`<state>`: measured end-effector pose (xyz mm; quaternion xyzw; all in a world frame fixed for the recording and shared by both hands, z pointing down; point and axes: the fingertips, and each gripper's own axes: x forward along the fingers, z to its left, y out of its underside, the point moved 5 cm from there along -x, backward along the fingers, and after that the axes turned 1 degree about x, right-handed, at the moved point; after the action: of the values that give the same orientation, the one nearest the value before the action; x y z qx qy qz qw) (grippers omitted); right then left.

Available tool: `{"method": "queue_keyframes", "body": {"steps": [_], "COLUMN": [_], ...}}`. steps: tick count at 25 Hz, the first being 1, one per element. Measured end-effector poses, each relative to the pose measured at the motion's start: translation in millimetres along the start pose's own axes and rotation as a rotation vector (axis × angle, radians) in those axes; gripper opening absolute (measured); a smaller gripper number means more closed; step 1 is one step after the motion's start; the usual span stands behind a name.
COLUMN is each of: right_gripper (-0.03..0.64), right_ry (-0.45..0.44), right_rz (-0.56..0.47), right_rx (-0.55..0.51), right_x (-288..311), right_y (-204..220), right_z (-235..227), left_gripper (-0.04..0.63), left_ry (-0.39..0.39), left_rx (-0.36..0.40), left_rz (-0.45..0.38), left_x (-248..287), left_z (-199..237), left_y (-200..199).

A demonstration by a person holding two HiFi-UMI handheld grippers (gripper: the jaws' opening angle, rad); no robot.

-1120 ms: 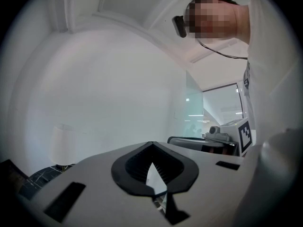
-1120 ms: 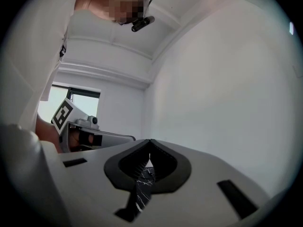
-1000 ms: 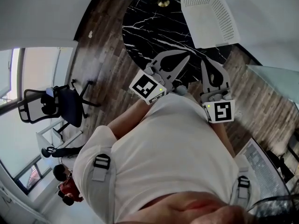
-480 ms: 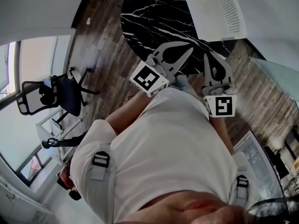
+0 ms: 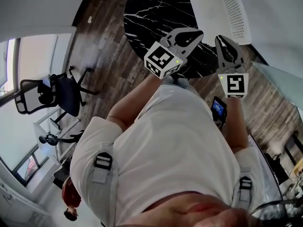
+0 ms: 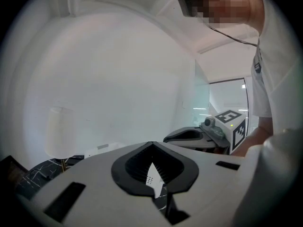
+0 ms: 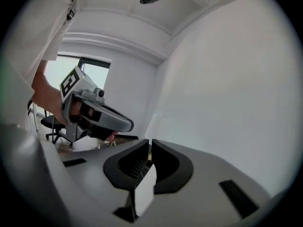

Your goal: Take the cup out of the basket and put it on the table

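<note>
As I stand at the near edge of the table, a round black top veined in white, I hold both grippers out over that edge. My left gripper has its jaws pressed together with nothing between them. My right gripper has its jaws drawn in to a thin slit, likewise empty. The basket, white and perforated, sits at the table's far right side, beyond both grippers. I cannot see the cup in any view; I judge it lies inside the basket, below the wall. I judge this is the approach, before any grasp. Next I would need to reach across the table to the basket, spread one pair of jaws and find the cup's rim. No brand or lettering is readable; only black-and-white square markers show, on the gripper cubes.
</note>
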<state>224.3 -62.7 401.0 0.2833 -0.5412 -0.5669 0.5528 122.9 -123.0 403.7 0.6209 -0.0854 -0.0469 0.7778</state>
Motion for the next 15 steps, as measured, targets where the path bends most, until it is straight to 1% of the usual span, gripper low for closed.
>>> {"method": "queue_keyframes", "body": {"steps": [4,6,9,15], "right_gripper": [0.035,0.043,0.054,0.057], "right_ry": [-0.049,-0.072,-0.114,-0.178], "right_rz": [0.089,0.139,0.224,0.343], "right_rx": [-0.088,-0.134,-0.203,-0.298], "right_x": [24,39,59,95], "right_y": [20,34,56,95], "right_z": [-17,-25,-34,-48], "left_gripper": [0.005,0.005,0.005,0.005], "left_ry": [0.013,0.014,0.011,0.014], "left_rx": [-0.004,0.004,-0.006,0.023], "left_rz": [0.058,0.103,0.159,0.221], "left_x": [22,32,44,63], "left_z": [17,27,42,61], "left_y": [16,30,51,68]}}
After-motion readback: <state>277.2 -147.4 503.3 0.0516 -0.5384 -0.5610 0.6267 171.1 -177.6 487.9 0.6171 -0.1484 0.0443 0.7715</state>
